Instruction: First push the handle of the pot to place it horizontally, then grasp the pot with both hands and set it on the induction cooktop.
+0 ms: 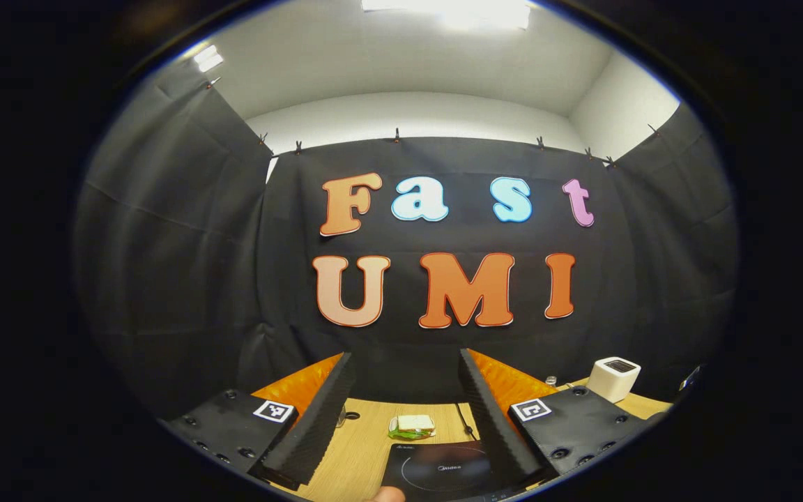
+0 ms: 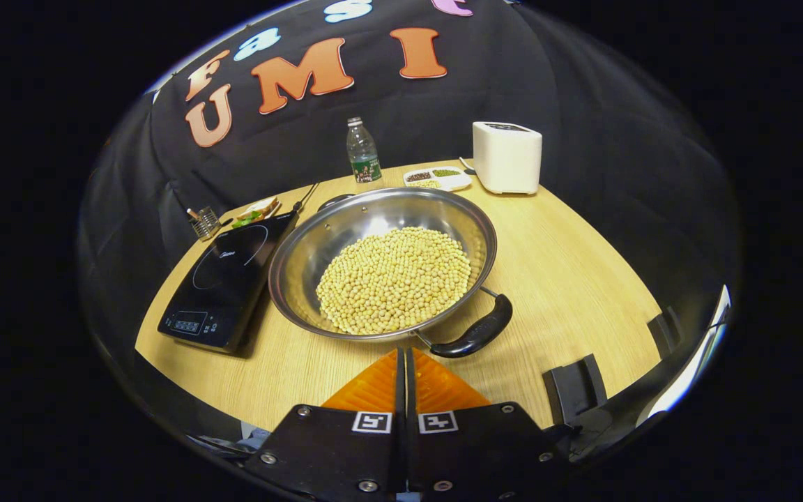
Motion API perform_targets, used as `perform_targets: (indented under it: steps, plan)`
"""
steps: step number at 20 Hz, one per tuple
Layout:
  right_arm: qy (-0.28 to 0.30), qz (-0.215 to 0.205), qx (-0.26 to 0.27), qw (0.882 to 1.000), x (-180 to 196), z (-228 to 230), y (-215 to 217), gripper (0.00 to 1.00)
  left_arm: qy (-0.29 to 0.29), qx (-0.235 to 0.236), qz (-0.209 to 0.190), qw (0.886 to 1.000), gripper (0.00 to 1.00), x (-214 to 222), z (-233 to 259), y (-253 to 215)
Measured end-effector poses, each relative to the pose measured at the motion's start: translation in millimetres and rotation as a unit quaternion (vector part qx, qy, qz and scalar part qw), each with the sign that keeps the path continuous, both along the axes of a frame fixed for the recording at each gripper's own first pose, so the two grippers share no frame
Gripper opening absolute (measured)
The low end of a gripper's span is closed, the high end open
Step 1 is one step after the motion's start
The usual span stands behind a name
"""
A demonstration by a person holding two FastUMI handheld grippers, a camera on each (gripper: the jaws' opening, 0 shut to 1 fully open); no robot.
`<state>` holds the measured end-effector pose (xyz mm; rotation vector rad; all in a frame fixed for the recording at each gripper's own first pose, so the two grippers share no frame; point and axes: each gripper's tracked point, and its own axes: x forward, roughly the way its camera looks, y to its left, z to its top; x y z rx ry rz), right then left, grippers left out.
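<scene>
Here, the bean-filled pot (image 2: 382,265) sits mid-frame on the tabletop (image 2: 569,279), beside the cooktop (image 2: 224,282) at left. The right gripper (image 2: 405,362) jaws are clenched empty; left gripper (image 1: 405,418) jaws released, its cooktop view cut off low.

one steel pot (image 2: 382,261) holding many yellow beans (image 2: 394,279), one black pot handle (image 2: 475,335), one induction cooktop (image 2: 224,279), one white toaster (image 2: 507,157), one plastic bottle (image 2: 362,151), one divided dish (image 2: 438,178), one sandwich (image 1: 413,425), two grippers
</scene>
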<state>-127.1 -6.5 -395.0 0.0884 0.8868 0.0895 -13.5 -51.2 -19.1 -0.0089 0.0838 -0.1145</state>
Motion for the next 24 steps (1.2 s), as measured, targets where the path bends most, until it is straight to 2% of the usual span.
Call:
perform_targets:
  steps: [4, 24]
  plan:
    - [0.01, -0.014, 0.021, 1.0, 1.8, -5.8, -1.5, 0.0, -0.004, 0.002, 0.0, 1.0, 0.99, -1.7, 2.1, 1.3]
    - [0.003, -0.067, 0.004, 0.998, 29.4, -11.5, -45.8, 0.0, 0.005, 0.005, 0.01, 1.0, 0.99, 5.7, -5.4, 9.6]
